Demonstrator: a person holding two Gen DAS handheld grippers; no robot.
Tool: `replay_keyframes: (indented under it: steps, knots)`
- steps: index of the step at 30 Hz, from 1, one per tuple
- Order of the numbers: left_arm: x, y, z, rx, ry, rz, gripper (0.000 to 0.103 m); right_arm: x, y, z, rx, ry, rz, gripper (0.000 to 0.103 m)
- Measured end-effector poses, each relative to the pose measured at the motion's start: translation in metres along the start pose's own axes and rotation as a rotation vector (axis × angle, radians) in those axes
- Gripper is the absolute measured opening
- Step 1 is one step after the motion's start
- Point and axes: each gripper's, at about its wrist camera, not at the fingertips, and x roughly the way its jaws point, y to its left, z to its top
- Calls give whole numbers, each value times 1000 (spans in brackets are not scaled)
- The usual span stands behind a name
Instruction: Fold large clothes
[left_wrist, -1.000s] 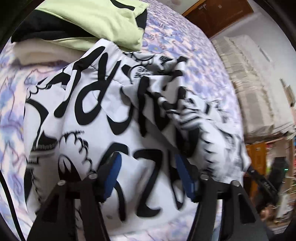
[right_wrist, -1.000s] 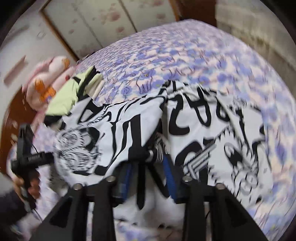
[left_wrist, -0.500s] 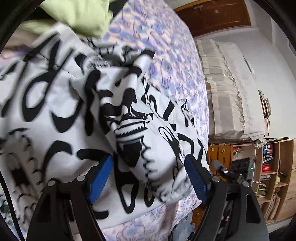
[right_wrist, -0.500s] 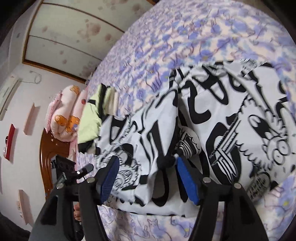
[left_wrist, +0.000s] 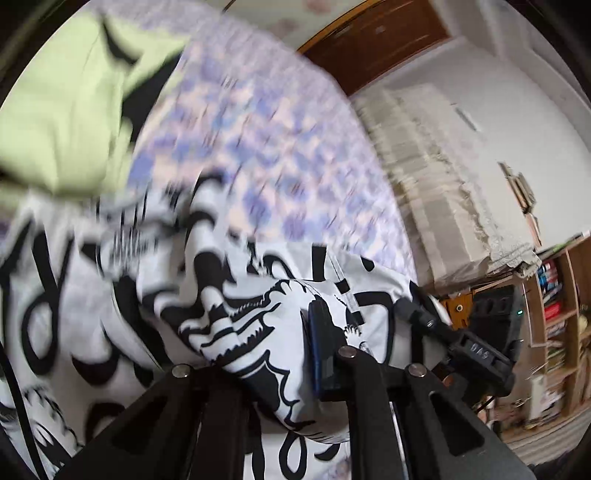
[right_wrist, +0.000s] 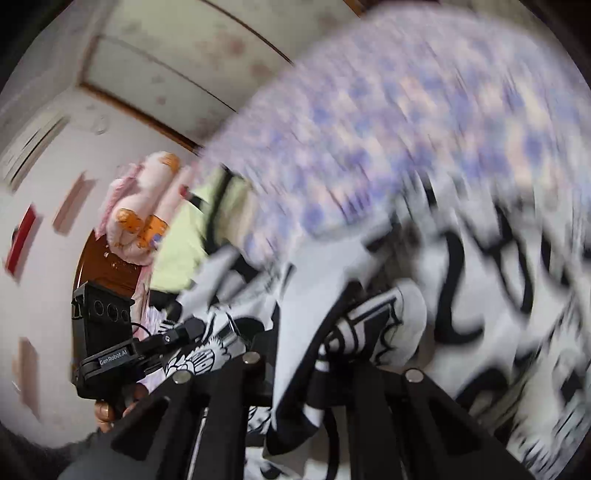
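Step in hand, by look: mid-fold, both tools gripping bunched edge of white cotton garment with bold black cartoon print (left_wrist: 236, 325).

Left tool (left_wrist: 273, 354) pinched narrow on thick fold; right tool (right_wrist: 325, 369) likewise clamped on gathered cloth.

Next move likely: carry held edge across, lay flat, align edges, release.

Garment lies on bed with purple floral sheet (left_wrist: 258, 147), rumpled, part lifted. Folded lime-green garment (left_wrist: 62, 110) just beside. Frames blurred.
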Motion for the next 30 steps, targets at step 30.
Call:
replay_keyframes:
  steps: [30]
  knots:
    - [-43,2,-99,138,87,384,24,-63,-16,-95,4,49,-429,27]
